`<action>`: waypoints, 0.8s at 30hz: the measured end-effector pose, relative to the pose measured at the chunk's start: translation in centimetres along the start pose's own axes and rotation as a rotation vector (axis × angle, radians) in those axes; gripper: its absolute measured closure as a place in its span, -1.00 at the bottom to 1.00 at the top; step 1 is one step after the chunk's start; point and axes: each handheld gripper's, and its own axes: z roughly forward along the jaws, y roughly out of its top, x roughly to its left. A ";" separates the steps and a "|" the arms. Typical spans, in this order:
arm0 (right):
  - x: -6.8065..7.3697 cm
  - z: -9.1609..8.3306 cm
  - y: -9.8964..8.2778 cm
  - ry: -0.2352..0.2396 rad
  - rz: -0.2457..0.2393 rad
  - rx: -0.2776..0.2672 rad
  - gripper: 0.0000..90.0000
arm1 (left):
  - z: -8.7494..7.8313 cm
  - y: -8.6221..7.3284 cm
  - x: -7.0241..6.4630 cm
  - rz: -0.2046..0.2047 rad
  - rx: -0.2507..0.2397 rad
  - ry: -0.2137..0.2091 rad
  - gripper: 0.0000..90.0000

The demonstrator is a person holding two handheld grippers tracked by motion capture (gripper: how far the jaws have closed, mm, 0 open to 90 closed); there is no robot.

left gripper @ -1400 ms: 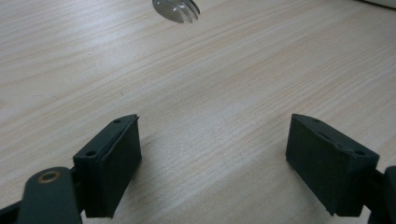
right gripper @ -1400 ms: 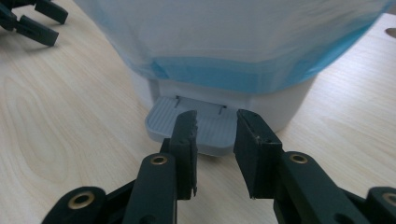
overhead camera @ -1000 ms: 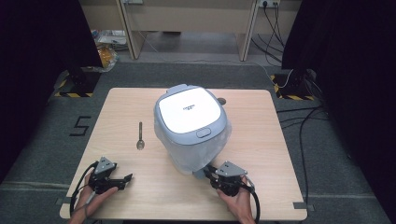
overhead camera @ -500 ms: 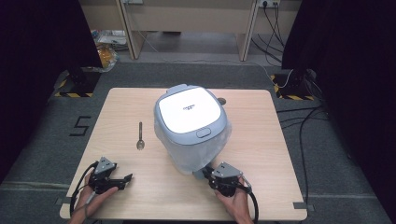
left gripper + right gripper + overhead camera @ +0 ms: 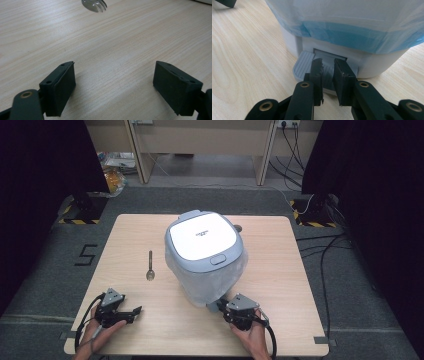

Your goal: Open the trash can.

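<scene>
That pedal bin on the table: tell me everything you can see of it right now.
The pedal bin stands upright mid-table, pale grey plastic by the look of it, with a glossy white lid, shut, and a push button at its front edge. A translucent bluish liner bag hangs over its body. At the base a ribbed grey foot pedal sticks out toward the person. The right gripper has its fingers nearly shut over the pedal; whether they press it I cannot tell.

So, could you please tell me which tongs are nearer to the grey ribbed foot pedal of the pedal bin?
Right. The right tongs sit over the pedal; the left tongs rest far off.
</scene>
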 end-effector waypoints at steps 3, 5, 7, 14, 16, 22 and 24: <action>0.0 0.0 0.0 0.000 -0.001 0.007 0.73 | 0.0 0.0 0.0 0.000 0.000 0.000 -0.62; 0.0 0.0 0.0 0.000 -0.001 0.006 0.73 | 0.0 0.0 0.0 0.000 0.000 0.000 -0.62; 0.0 0.1 0.0 0.001 -0.002 0.007 0.73 | 0.0 0.0 0.0 0.000 0.000 0.000 -0.62; 0.0 0.2 -0.1 0.003 -0.002 0.014 0.73 | 0.0 0.0 0.0 0.000 0.000 0.000 -0.62; -0.1 0.3 -0.1 0.007 0.002 0.021 0.74 | 0.0 0.0 0.0 0.000 0.000 0.000 -0.62; 0.0 0.7 -0.3 0.005 -0.006 0.047 0.74 | 0.0 0.0 0.0 -0.001 0.000 -0.001 -0.62; -0.1 0.7 -0.4 0.008 -0.001 0.044 0.74 | 0.0 0.0 0.0 -0.002 0.000 -0.001 -0.62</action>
